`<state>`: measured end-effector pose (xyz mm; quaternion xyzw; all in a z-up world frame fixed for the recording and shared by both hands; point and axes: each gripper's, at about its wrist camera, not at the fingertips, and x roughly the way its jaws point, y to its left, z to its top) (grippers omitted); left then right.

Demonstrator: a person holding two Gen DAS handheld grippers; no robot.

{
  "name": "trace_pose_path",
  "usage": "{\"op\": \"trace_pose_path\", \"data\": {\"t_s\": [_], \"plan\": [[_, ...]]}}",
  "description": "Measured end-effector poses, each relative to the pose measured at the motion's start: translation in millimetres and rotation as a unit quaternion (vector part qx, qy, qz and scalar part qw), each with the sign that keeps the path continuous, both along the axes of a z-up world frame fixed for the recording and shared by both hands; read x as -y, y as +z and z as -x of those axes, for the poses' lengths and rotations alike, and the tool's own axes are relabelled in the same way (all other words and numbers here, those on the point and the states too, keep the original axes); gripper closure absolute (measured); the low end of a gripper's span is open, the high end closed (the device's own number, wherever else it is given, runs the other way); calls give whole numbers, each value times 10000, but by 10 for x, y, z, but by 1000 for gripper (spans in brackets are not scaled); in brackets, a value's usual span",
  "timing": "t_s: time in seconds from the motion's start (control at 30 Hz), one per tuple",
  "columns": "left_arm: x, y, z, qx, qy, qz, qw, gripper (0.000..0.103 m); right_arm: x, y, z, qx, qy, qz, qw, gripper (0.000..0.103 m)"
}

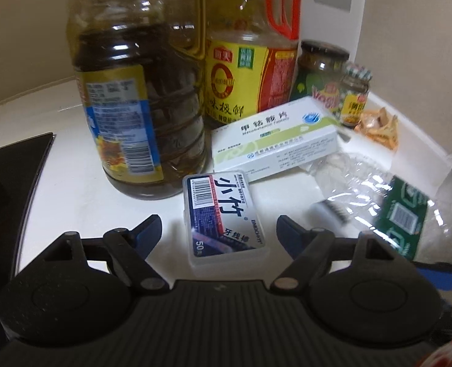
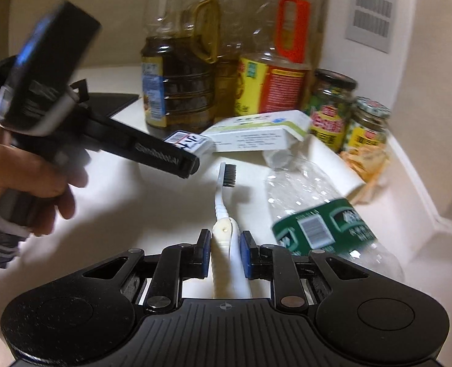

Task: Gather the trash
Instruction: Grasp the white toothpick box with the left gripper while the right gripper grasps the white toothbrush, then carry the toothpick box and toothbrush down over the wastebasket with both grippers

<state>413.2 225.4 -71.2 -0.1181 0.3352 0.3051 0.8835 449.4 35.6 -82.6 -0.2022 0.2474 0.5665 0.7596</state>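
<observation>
My right gripper (image 2: 225,244) is shut on the handle of a white toothbrush (image 2: 221,202), whose dark bristles point away over the white counter (image 2: 134,214). A crushed clear plastic bottle (image 2: 317,214) with a green label lies just right of it. My left gripper (image 1: 218,229) is open and tilted down, and a small floss-pick box (image 1: 222,214) lies flat between its fingers without touching the pads. In the right wrist view a hand holds the left gripper (image 2: 192,165) just in front of that box (image 2: 192,143). Behind it a white and green medicine box (image 1: 274,134) rests tilted.
A big oil bottle (image 1: 140,107), a soy sauce bottle (image 1: 250,70) and two jars (image 1: 320,67) (image 1: 354,94) stand along the back wall. An orange wrapper (image 1: 378,128) lies in the right corner. A black stove top (image 1: 9,183) borders the left.
</observation>
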Motion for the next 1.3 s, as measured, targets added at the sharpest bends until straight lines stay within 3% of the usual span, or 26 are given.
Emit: {"op": "trace_pose_path", "data": {"t_s": [0.1, 0.17, 0.47, 1.03, 1.3], "plan": [[-7, -52, -49, -109, 50, -54, 9999, 36, 89, 13, -11, -18, -102, -15, 9999, 82], [-2, -69, -52, -137, 41, -46, 9999, 49, 134, 16, -22, -31, -163, -19, 9999, 82], [278, 20, 222, -118, -39, -55, 9999, 50, 402, 44, -53, -237, -456, -170, 9985, 82], [1302, 167, 1029, -251, -49, 69, 9996, 51, 1128, 17, 236, -668, -440, -336, 9962, 82], [1715, 188, 1319, -57, -607, 341, 9976, 51, 1601, 104, 641, -720, -849, -412, 9929, 82]]}}
